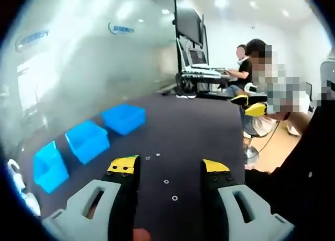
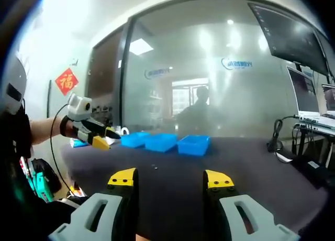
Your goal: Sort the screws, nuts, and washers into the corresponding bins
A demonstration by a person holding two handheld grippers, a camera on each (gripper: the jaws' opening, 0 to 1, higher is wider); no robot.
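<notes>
Both grippers up off the dark table [image 1: 199, 126], nothing picked yet. Left gripper [image 1: 170, 168], in its own view: jaws spread wide, yellow tips well apart, nothing between them. Right gripper [image 2: 170, 179], in its own view: likewise wide open and empty. Small hardware lies loose on the table just ahead of the left jaws: a washer [image 1: 166, 182] between the tips, a second ring [image 1: 174, 198] nearer the camera, and two specks [image 1: 152, 156] farther out that could be nuts or screws. Three blue bins [image 1: 86, 140] sit in a row along the table's far edge by the frosted glass wall [image 1: 94, 63], well apart from the scattered pieces. Judgement on the step: this looks like the approach to a first pick. Best done by lowering the left gripper straight over the nearest washer with the tips straddling it, closing low against the cloth so the flat ring does not skate away, then carrying it to whichever bin takes washers. Hard to read: bin contents and any labels cannot be made out, so which bin takes which part is unknown. In the right gripper view the left gripper [image 2: 99, 136] appears at the table's end, small, its jaw gap hard to judge there; one dark speck [image 2: 155, 167] on the table is too small to name.
</notes>
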